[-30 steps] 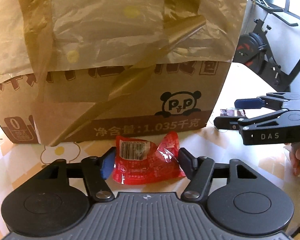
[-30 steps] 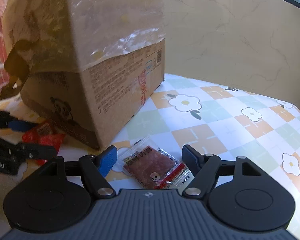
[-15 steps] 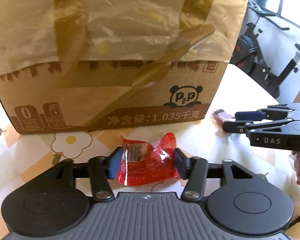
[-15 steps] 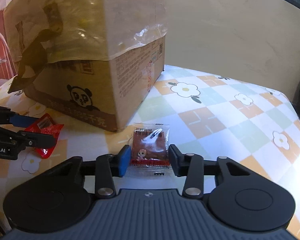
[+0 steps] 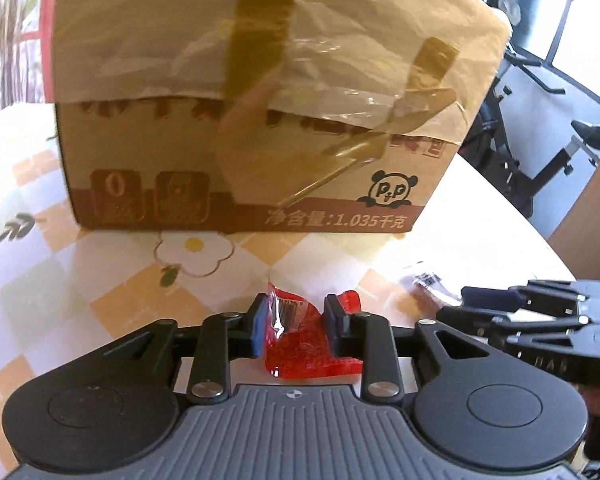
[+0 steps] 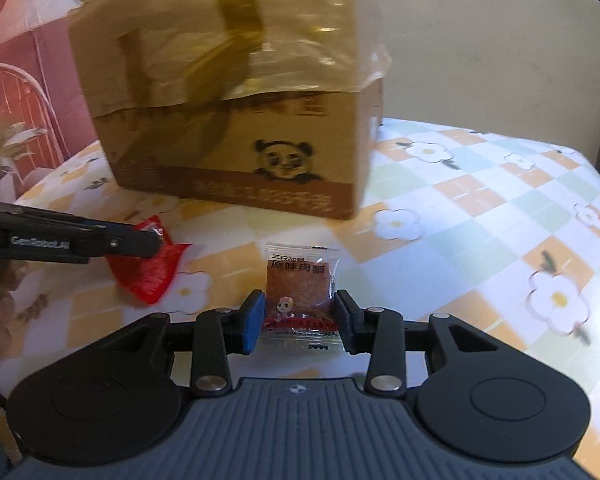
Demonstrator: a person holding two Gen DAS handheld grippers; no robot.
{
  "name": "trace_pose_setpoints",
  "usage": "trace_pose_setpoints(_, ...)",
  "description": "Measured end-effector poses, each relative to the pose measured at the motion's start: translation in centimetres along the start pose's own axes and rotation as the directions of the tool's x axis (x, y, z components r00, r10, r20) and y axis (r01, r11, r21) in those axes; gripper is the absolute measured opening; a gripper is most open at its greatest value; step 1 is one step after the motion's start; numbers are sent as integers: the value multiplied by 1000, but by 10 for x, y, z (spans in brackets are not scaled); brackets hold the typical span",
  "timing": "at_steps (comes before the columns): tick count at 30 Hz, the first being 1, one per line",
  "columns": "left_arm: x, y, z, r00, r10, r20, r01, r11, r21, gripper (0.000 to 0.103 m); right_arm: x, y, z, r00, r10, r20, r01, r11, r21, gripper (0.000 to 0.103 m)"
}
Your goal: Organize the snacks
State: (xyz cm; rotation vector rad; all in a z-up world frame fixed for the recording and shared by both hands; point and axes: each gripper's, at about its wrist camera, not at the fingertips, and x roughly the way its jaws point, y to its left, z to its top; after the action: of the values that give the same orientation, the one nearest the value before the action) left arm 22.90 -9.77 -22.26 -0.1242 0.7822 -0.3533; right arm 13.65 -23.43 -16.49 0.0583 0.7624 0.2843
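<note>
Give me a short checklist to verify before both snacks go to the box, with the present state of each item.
1. Left gripper shut on red snack packet: ok, jaws just closed.
2. Right gripper shut on brown jerky packet: ok.
3. Packets apart from each other: ok.
4. Cardboard box open on top: cannot tell, plastic film covers it.
5. Tablecloth toward the box unobstructed: ok.
</note>
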Motion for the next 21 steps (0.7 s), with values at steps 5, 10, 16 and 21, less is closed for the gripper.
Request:
trace_pose_setpoints(5,-2,14,-8,1000,-21,-1,21,997,-70,40,6,33,-2,1000,26,-4,-26,998,-59,40)
trace_pose_setpoints(10,-10,19,-11,1000,-22,13,23,995,-100,58,6,48,-14,999,2,37,2,992,-123,40)
trace_pose_setpoints(16,-11,4,-18,1000,7,7,-6,1000,-21,64,4,49,-18,998,-3,55,9,993,-119,40)
trace_pose_setpoints(21,-7,-7,-21,999,34,9,-35,998,51,70,4,47,-17,998,9,58,-3,994,-108,40)
